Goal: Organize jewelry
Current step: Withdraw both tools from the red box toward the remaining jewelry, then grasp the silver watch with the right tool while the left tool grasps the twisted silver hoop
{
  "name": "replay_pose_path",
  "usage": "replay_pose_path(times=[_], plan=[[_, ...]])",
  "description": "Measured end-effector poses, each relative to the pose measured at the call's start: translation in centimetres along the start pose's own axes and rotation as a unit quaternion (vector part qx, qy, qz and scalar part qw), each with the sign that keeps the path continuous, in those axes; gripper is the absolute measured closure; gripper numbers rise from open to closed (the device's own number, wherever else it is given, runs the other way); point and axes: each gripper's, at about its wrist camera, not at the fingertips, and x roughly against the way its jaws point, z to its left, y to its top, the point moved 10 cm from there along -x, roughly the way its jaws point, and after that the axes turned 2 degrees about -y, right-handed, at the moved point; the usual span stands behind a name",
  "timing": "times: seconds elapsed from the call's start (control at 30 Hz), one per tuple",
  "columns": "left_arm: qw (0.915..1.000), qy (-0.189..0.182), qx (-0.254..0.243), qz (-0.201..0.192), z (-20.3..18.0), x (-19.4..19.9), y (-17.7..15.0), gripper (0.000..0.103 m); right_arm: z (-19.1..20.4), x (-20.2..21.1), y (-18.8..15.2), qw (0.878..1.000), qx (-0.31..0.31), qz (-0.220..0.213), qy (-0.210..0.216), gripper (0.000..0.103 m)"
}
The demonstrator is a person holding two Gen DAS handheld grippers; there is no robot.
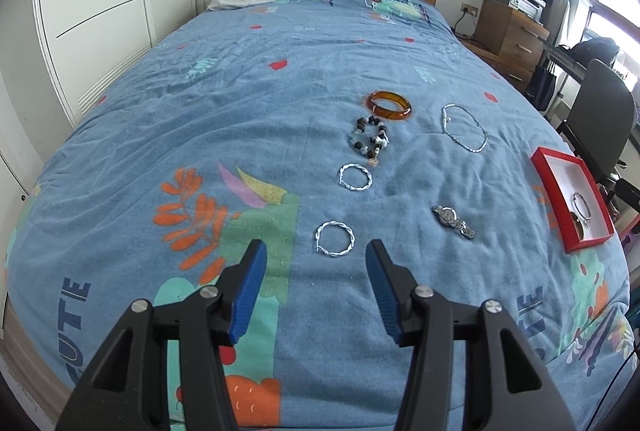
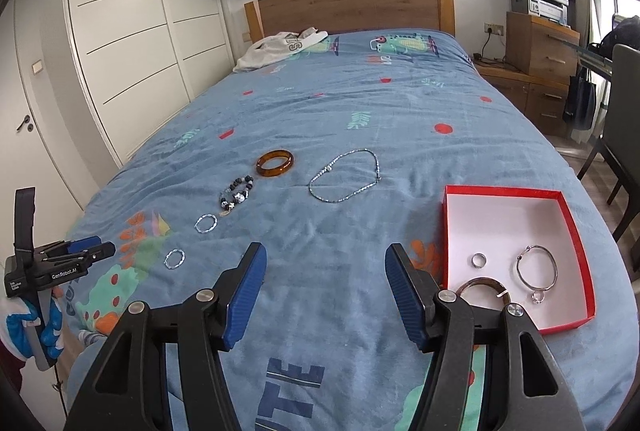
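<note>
A: What was the main worry?

B: The soft blue bedspread (image 1: 240, 103). Its folds could snag a pad or let a thin piece sink.

A: And the red box (image 2: 576, 231)?

B: It lay at the bed's right edge, holding a ring and two bangles. A nudge could tip it off.

A: The grippers?

B: The left gripper (image 1: 316, 265) hung open and empty, the nearest twisted silver bangle (image 1: 335, 240) just beyond its tips. The right gripper (image 2: 325, 269) was open too, over bare cloth. The bangle lay flat, so it could slip the pads.
</note>
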Motion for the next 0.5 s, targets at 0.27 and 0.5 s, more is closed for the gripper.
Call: replay_pose_path(times=[0.27,0.5], plan=[[0.9998,-0.013,0.007,0.012,0.3,-2.6,-0.1,0.053,0.7,-3.4,-0.9,1.0,0.0,0.027,0.004,0.042],[0.9994,-0.021,0.009,0.027,0.0,-4.7,-0.4,0.053,1.8,-6.0,-1.6,0.999,0.003,0.044,0.013,0.042]])
